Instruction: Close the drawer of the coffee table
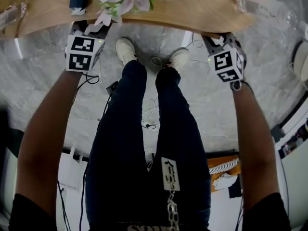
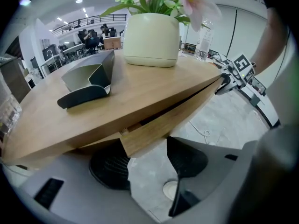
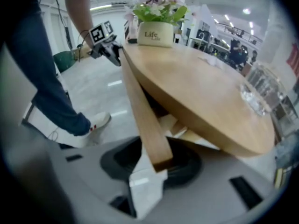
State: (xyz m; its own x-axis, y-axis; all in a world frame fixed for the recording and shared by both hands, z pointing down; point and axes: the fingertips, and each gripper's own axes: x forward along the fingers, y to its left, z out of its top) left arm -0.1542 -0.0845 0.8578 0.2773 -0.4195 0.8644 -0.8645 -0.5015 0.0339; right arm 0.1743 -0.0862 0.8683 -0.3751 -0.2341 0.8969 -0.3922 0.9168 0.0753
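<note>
Left gripper [image 2: 147,166] with jaws wide apart at 1 end of the drawer front [image 2: 173,120], right gripper [image 3: 152,171] with jaws closing and the other end between them, drawer front standing slightly out from the bench [image 2: 140,94], flower pot [image 2: 152,38] on top.

flower pot [image 2: 152,41] on coffee table [image 2: 154,85], drawer [image 2: 173,122] below its top

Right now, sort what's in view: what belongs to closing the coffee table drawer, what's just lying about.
Job:
light wooden drawer front, ajar
oval wooden coffee table top
left gripper, open at one end
right gripper, jaws closing, the other end between them

Lying about:
cream flower pot with pink flowers
grey-and-black wedge-shaped holder
clear plastic bottle
</note>
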